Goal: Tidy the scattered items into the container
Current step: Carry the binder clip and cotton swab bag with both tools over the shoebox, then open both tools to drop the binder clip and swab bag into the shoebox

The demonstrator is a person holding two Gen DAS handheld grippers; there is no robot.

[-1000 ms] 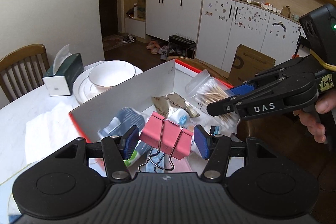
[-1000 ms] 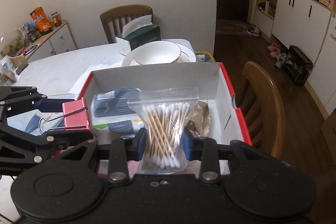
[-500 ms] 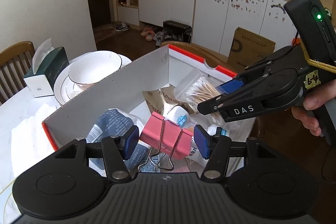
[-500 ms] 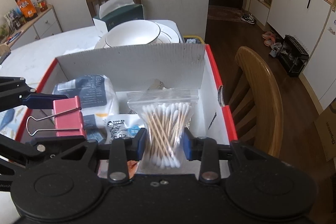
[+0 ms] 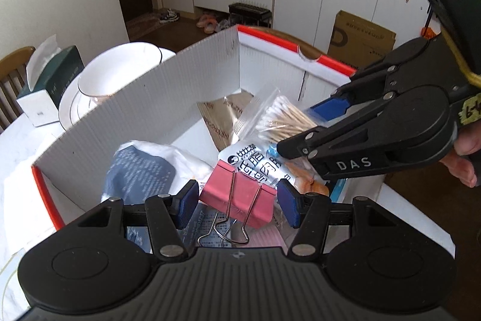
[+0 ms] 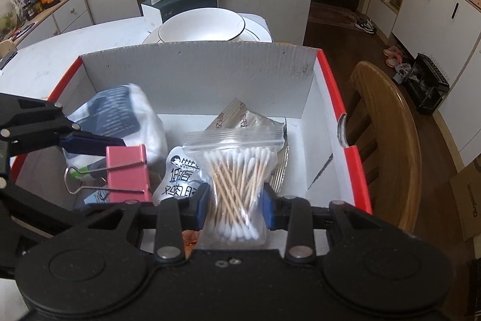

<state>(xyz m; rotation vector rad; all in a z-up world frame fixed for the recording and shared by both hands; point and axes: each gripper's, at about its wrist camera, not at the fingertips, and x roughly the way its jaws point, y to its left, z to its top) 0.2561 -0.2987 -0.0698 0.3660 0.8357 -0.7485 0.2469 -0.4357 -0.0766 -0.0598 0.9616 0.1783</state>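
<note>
Cardboard box (image 6: 210,71) sits on the worktop (image 6: 75,41) — red rim clear above. Over its near half, the left hand-held gripper (image 5: 237,202) clamps a pink binder clip (image 5: 237,197); the right hand-held gripper (image 6: 234,200) pinches a cotton-swab bag (image 6: 236,170) — bare floor shows at the box's far right corner.
</note>
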